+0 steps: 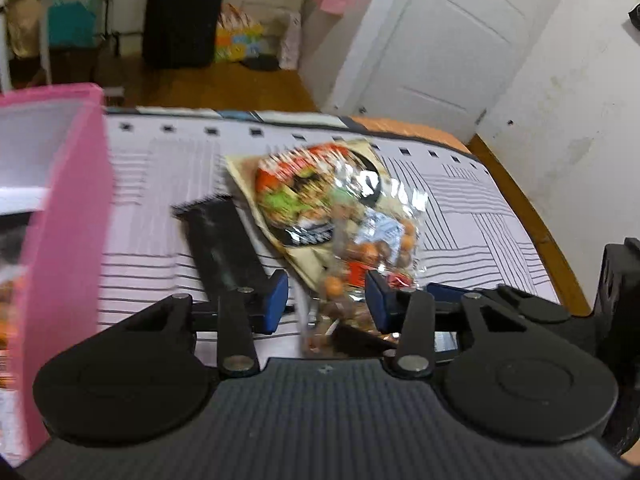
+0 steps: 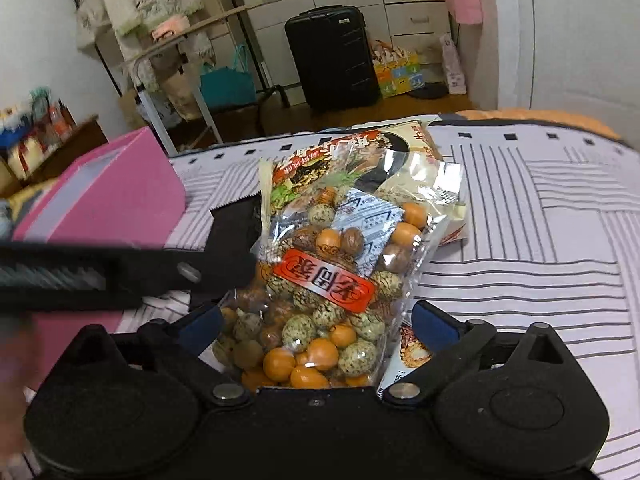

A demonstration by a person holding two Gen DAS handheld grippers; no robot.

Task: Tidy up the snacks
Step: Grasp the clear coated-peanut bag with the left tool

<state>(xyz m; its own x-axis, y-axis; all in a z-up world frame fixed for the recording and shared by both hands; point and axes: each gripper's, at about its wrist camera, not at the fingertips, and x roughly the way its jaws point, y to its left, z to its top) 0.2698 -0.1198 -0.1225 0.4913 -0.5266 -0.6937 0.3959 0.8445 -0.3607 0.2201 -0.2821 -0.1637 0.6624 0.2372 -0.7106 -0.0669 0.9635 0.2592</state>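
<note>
Right wrist view centres on a clear crinkly plastic bag of round coated nuts (image 2: 320,304), orange, speckled green and brown, with a red label and a silvery sachet inside. It lies in the middle of the frame on a white bedspread with thin black stripes (image 2: 540,240), overlapping a glossy printed snack packet (image 2: 424,172) behind it and a flat black serrated-edge packet (image 2: 232,228) to its left. Another printed pack shows just under its lower right corner.

The right gripper (image 2: 316,322) stands with its blue-padded jaws spread wide on either side of the nut bag's lower part, not pressing it; this looks like a straddle made ready for a pinch. The left gripper (image 1: 326,300), seen blurred in its own view, has blue pads (image 1: 276,300) set narrower around the bag's near edge; I cannot tell whether they pinch the film.

A pink rigid box with a pale inner wall (image 2: 108,196) sits at the left of the frame, open, probably the place meant for the snacks. Loose film will likely slip and crumple, so a grip low on the bulk seems wiser.
</note>
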